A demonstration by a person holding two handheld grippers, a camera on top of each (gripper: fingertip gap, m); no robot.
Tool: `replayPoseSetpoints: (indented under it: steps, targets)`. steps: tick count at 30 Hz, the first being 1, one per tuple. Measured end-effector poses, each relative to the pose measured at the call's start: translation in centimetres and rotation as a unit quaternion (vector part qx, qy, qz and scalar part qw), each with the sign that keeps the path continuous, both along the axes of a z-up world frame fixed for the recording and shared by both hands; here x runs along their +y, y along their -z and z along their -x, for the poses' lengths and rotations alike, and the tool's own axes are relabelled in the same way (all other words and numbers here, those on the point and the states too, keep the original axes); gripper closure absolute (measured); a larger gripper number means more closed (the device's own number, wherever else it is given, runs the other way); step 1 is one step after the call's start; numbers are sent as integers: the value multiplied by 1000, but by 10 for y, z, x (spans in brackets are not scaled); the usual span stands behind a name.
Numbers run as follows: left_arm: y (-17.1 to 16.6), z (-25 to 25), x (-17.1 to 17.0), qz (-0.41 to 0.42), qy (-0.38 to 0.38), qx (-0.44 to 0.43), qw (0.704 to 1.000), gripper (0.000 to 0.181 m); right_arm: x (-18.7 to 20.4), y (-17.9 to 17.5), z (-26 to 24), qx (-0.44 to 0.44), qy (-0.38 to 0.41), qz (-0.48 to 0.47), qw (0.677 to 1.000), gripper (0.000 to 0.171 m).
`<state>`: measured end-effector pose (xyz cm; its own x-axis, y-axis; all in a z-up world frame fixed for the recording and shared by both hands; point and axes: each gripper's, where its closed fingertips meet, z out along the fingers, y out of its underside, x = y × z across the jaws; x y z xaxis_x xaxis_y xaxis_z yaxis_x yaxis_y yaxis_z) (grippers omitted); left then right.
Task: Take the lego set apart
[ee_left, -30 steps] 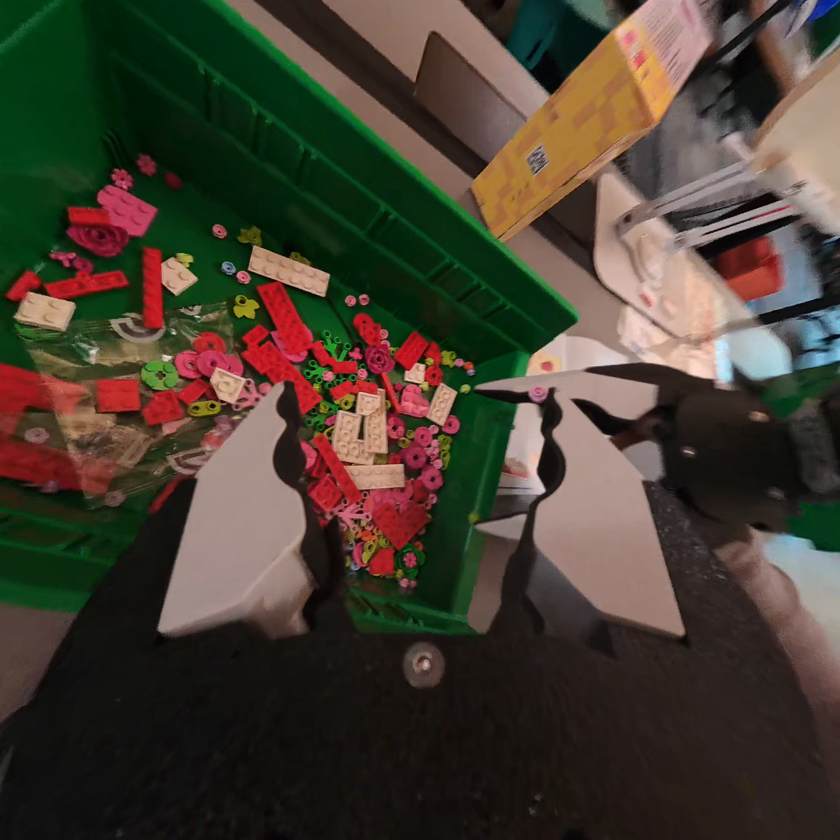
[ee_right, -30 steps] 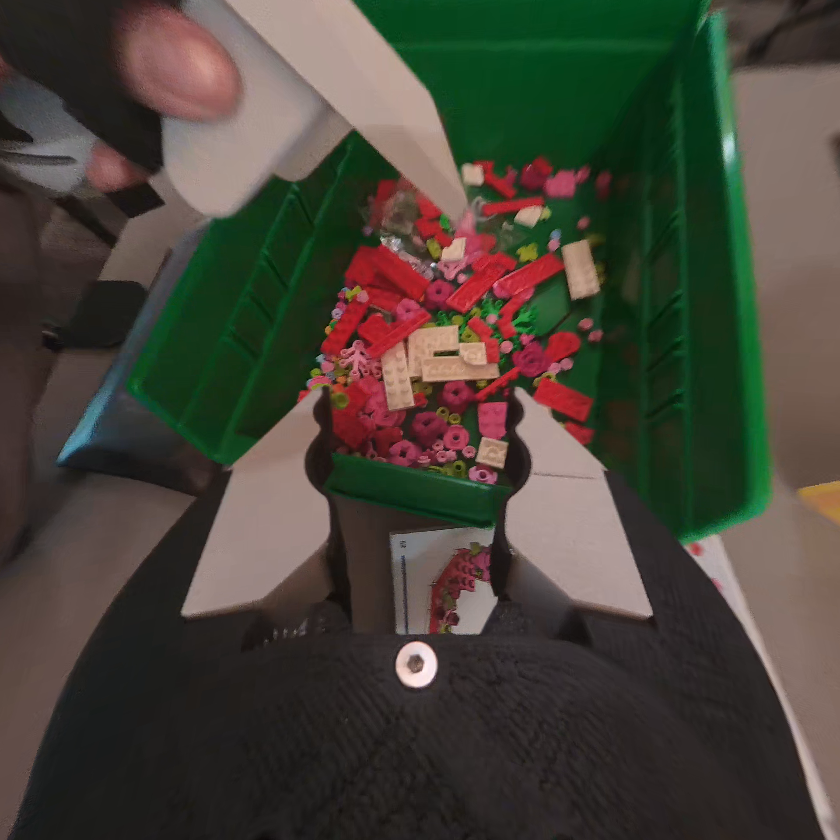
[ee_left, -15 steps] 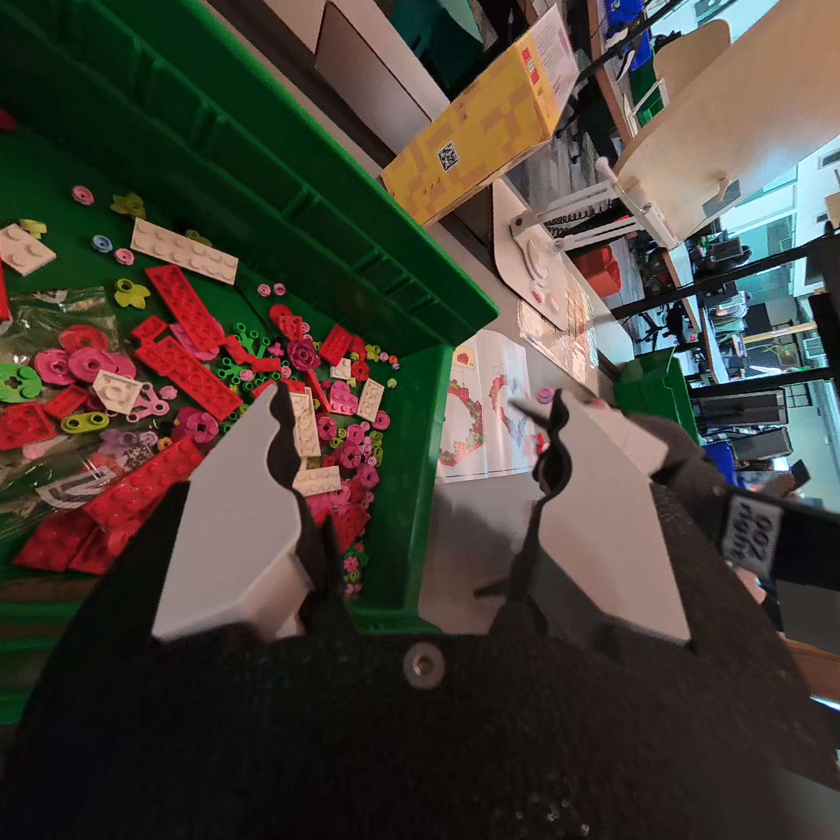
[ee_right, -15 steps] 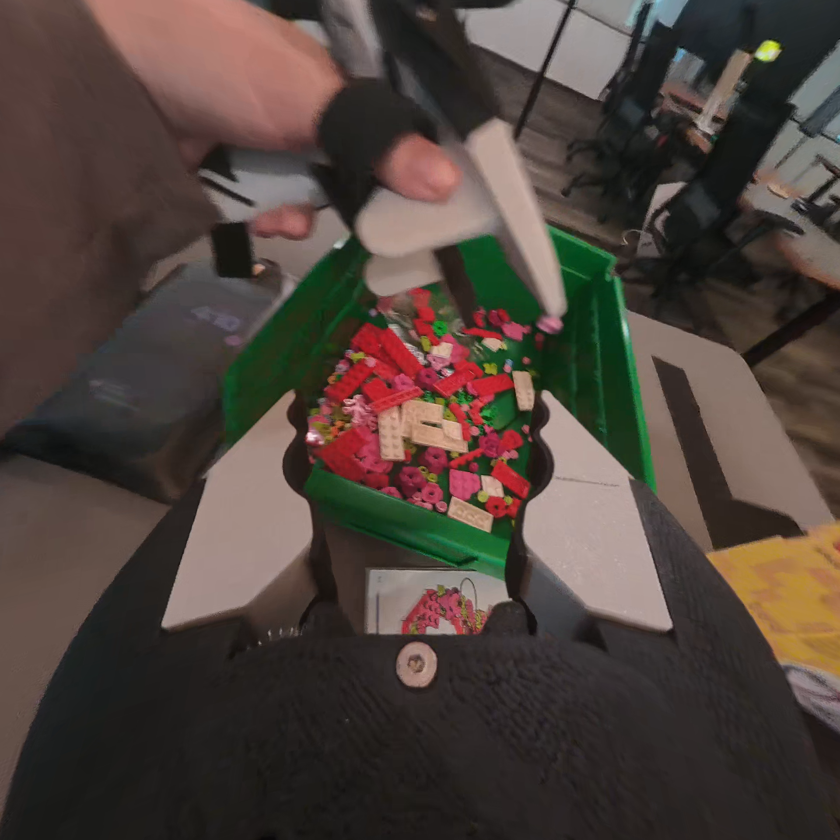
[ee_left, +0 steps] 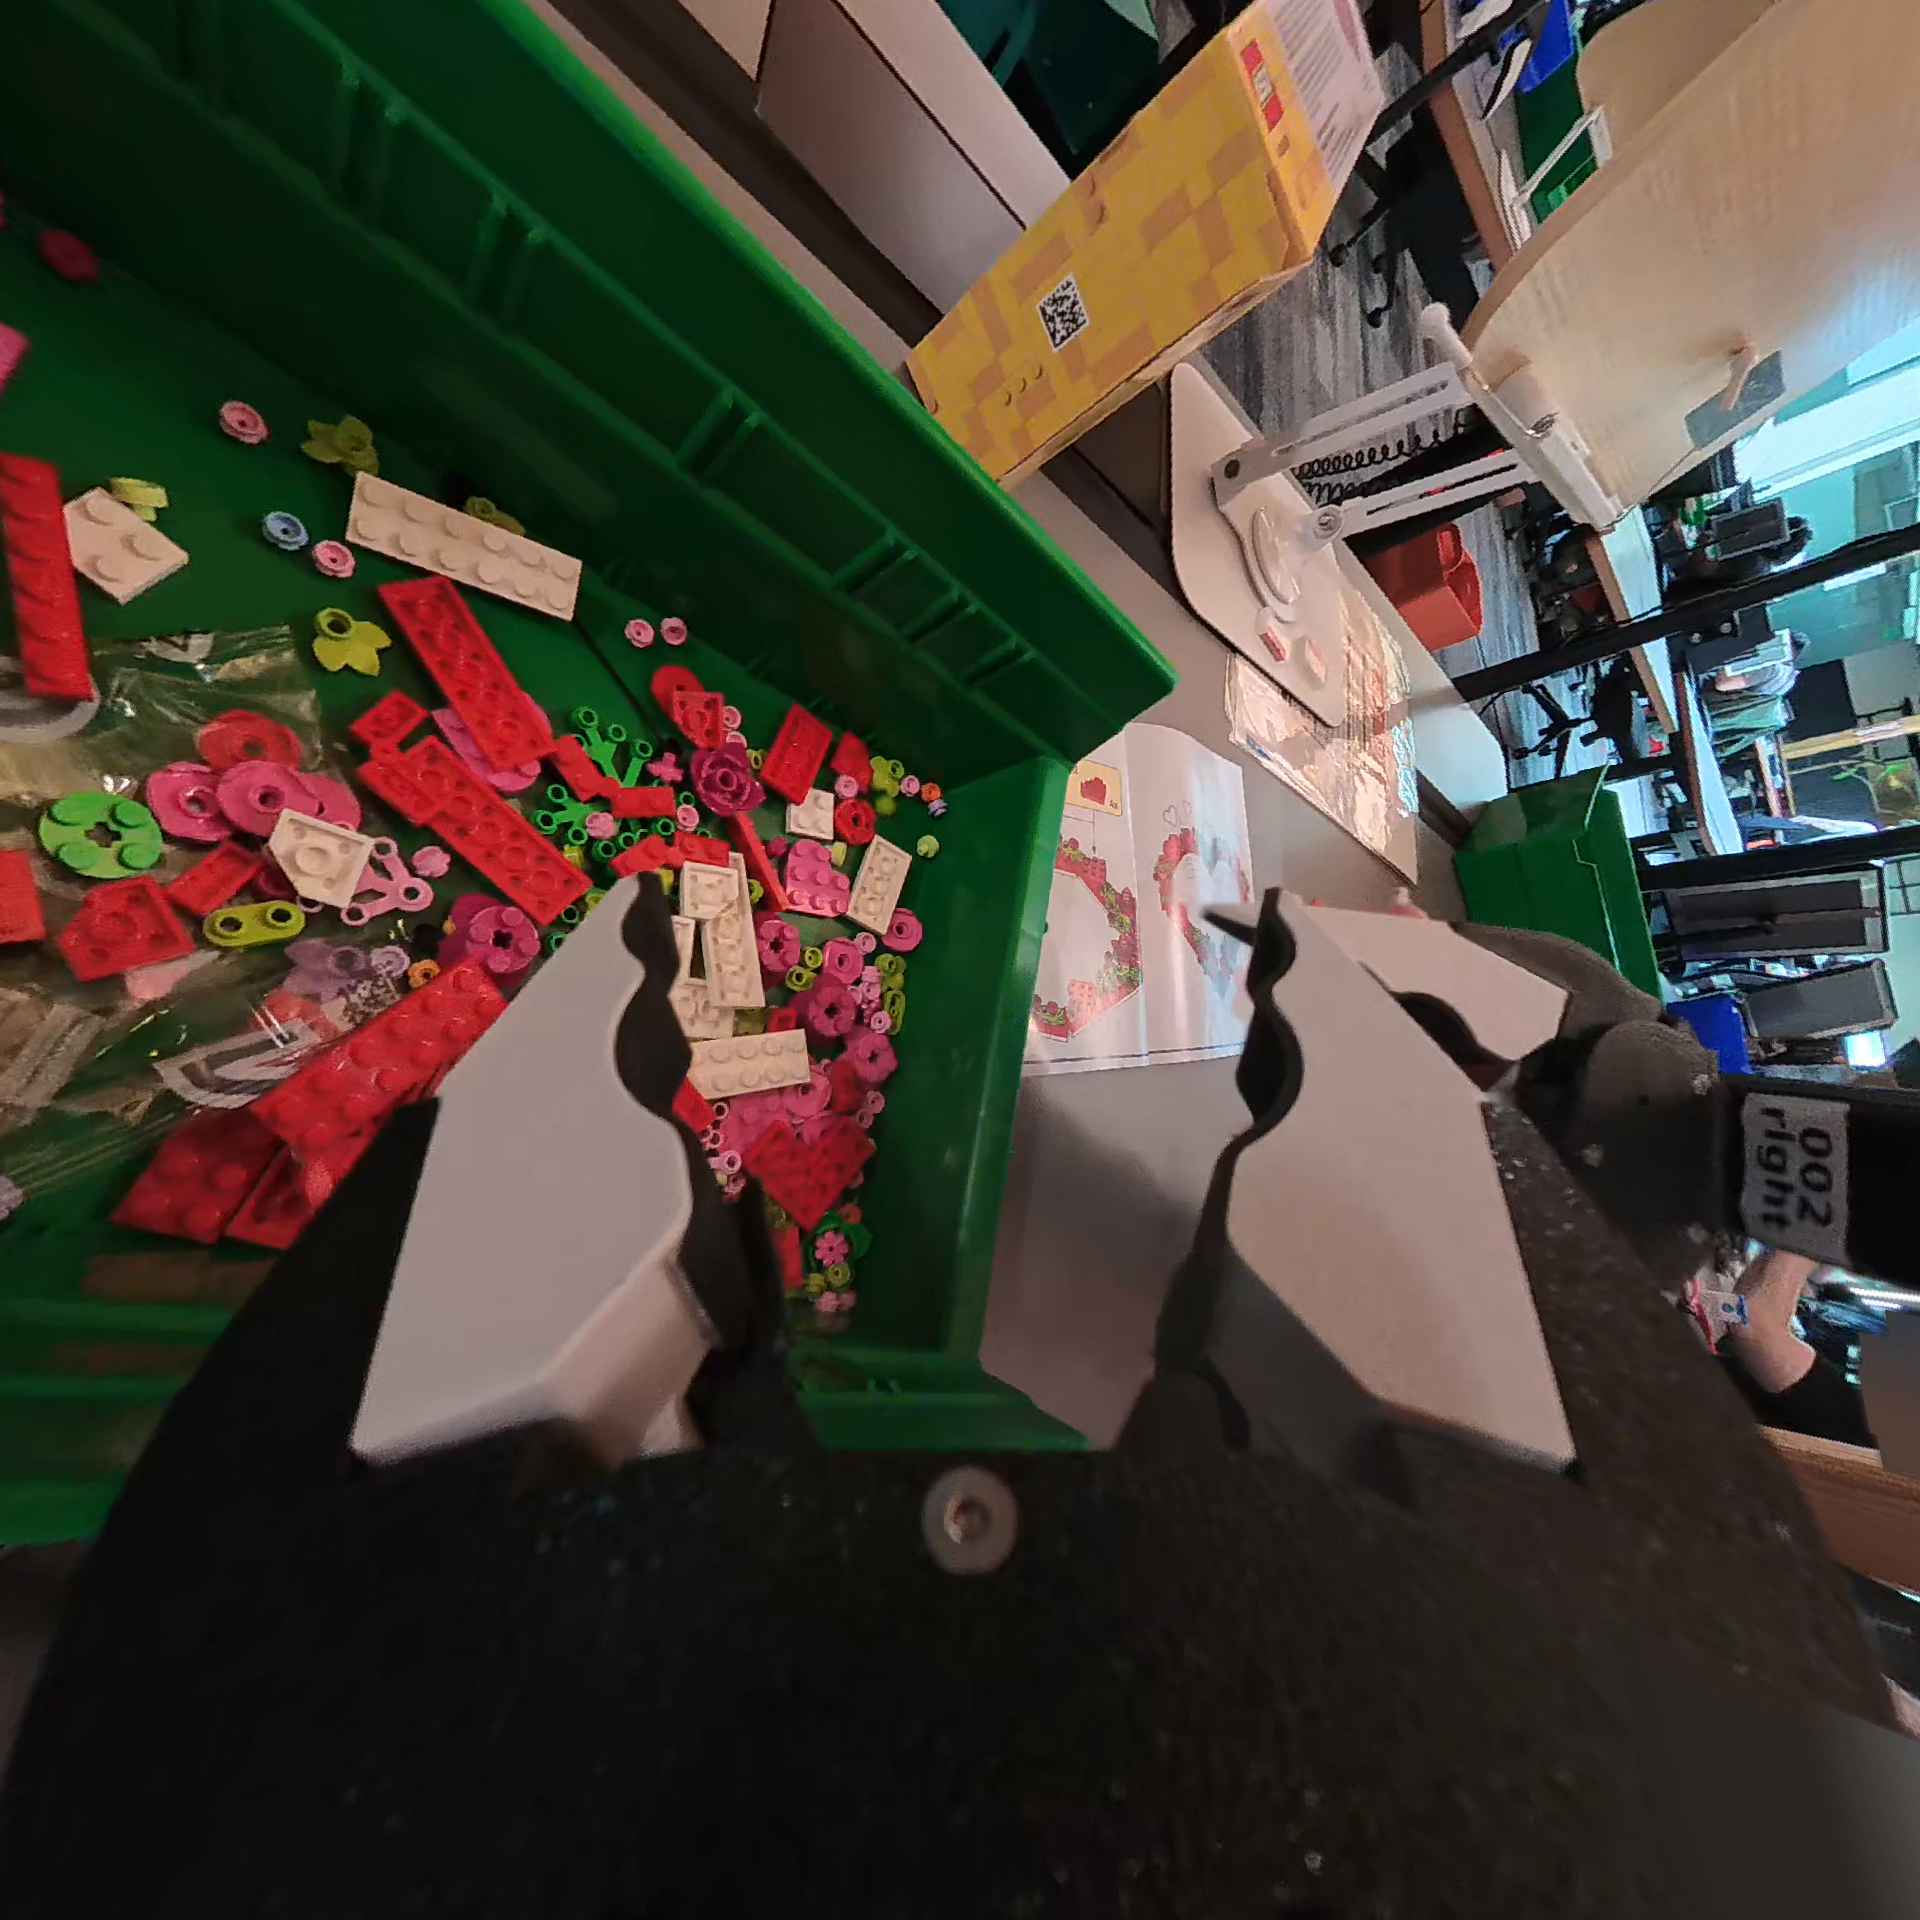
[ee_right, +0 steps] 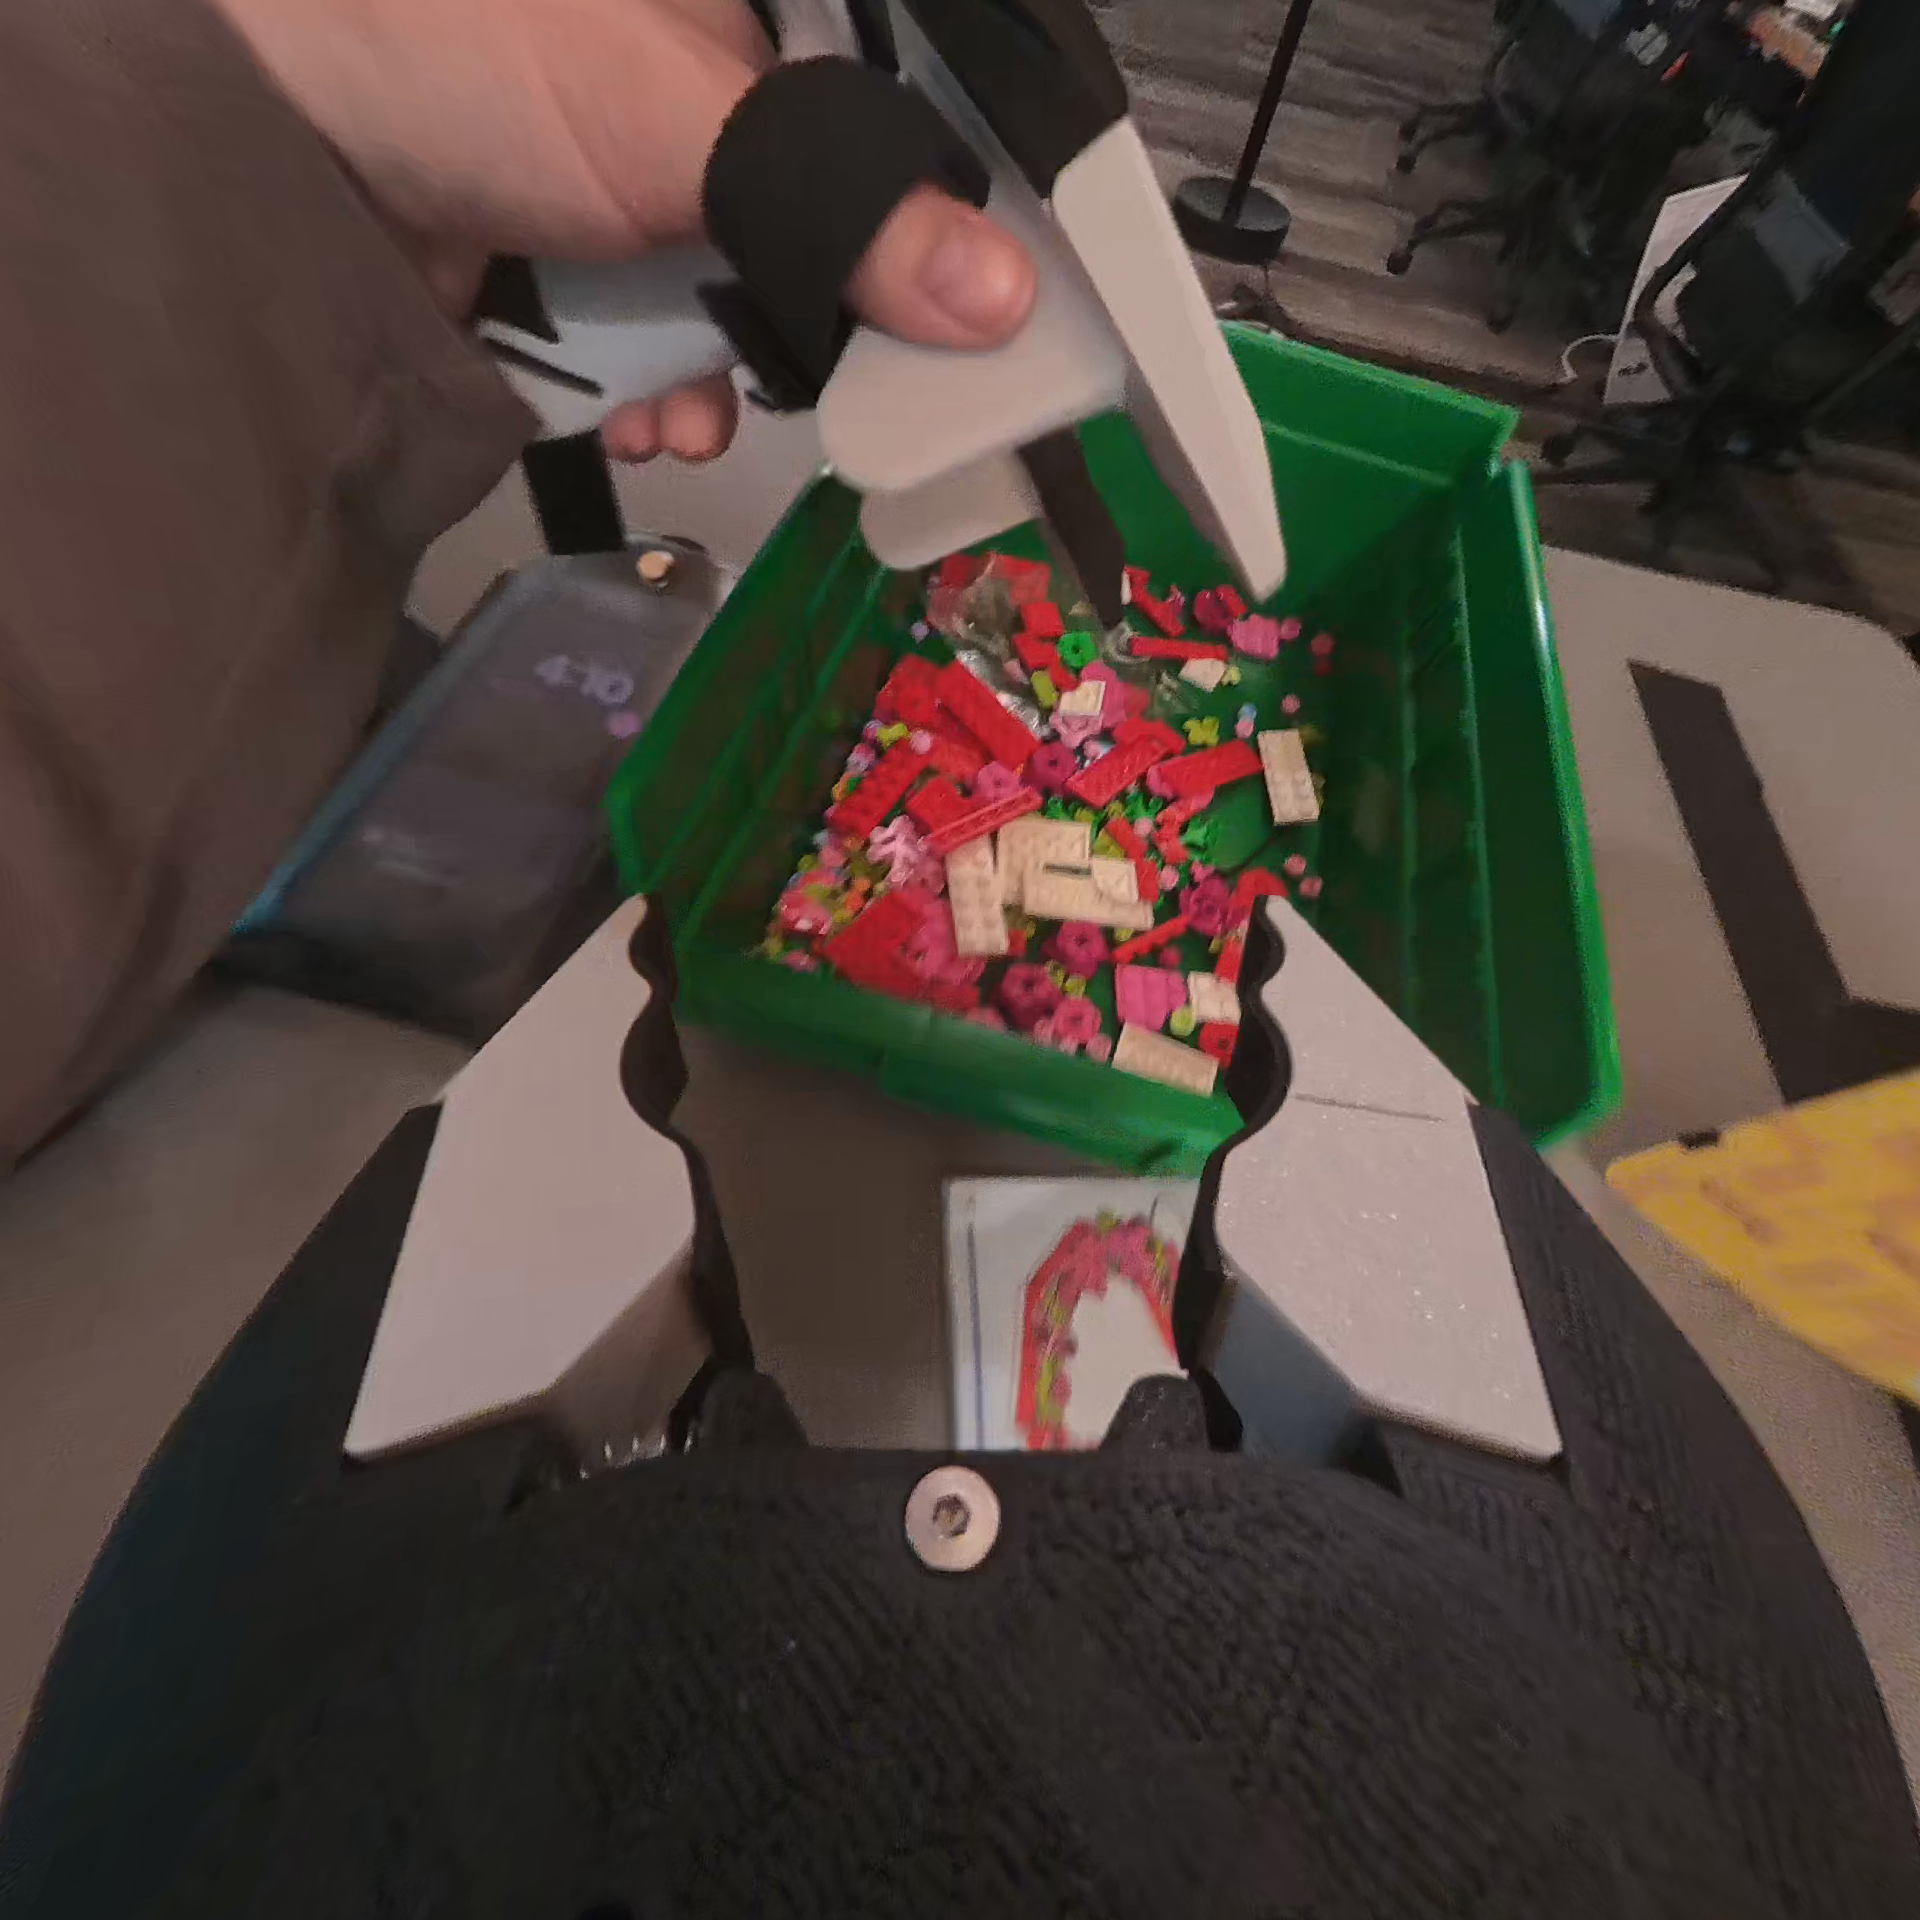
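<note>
The big grey tabletop (ee_right: 312, 1091) holds a green bin (ee_right: 1455, 831), and the bin sits near the middle of it. Inside the bin lie lots of loose lego bits (ee_right: 1039, 831), red, pink, white & green, all piled toward the near wall. Most look pulled apart already, so I think the job is nearly done.

A yellow box (ee_left: 1122, 249) lies by the bin's right side, at the tabletop's right edge. A paper booklet (ee_right: 1049, 1288) lies flat just in front of the bin's near wall.

The left gripper (ee_right: 1195, 613) hangs over the far half of the bin, tips pointing down at the bits. Its jaws are wide apart w/ nothing between them.

The right gripper (ee_right: 956, 956) is back over the booklet, outside the bin, jaws also wide & holding nothing.

So the bits lie straight below the left one, and ahead and down from the right one. Left is nearer.
</note>
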<state>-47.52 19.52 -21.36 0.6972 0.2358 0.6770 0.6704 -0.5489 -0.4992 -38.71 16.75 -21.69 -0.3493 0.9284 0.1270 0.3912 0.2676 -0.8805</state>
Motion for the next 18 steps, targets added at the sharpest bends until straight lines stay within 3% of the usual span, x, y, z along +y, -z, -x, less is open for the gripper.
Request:
replayPoseSetpoints:
  steps: [4, 7, 10, 16, 18]
  targets:
    - [-12, -8, 2, -16, 10, 12, 1000, 71, 43, -1, -102, -13, 38, 15, 999, 79]
    - [-28, -24, 10, -37, 37, 40, 998, 77, 83, 29, -200, -95, 83, 44, 991, 100]
    - [-43, -48, 23, -57, 73, 70, 993, 82, 98, 65, -275, -159, 111, 84, 977, 114]
    - [-60, -89, 35, -78, 133, 131, 979, 89, 96, 108, -314, -197, 107, 45, 974, 122]
    - [-64, -93, 33, -83, 138, 139, 977, 89, 98, 110, -313, -206, 109, 25, 972, 134]
